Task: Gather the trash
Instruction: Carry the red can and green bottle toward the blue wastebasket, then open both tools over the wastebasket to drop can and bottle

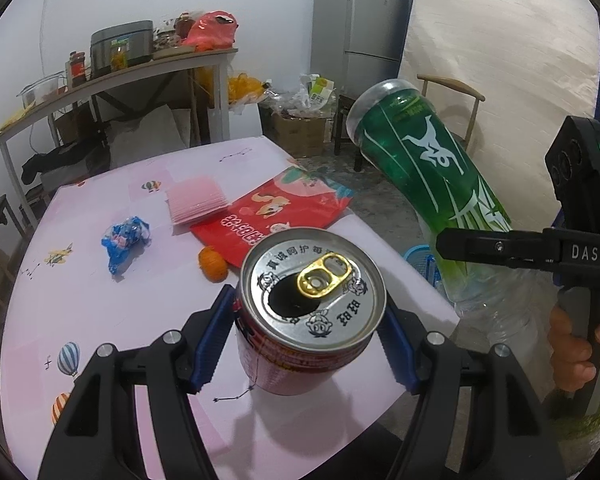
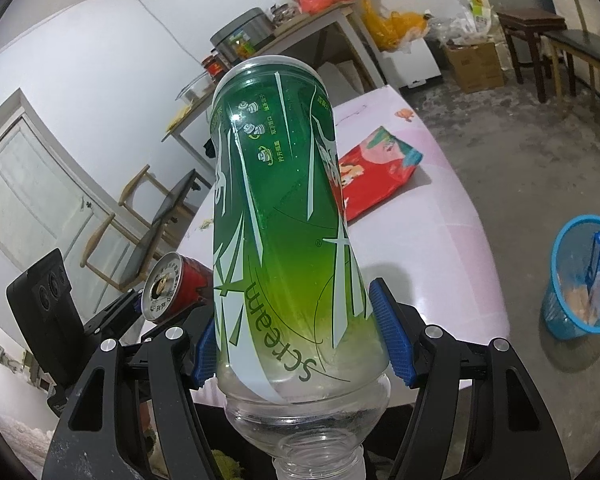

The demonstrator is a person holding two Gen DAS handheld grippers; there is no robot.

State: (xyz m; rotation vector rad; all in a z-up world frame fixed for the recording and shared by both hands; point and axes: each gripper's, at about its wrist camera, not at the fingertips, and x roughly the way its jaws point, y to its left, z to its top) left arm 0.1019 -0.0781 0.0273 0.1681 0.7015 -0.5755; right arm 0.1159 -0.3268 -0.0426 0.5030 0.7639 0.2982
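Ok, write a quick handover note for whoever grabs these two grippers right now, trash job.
Left gripper: shut on the opened red drink can, held above the pink table.
Right gripper: shut on the empty clear plastic bottle with green label, neck toward the camera.
Blue mesh wastebasket stands on the floor beside the table, with some trash already inside.
Left: drop both in the basket, then collect the crumpled blue wrapper, the small orange peel-like piece and possibly the flat red snack bag.
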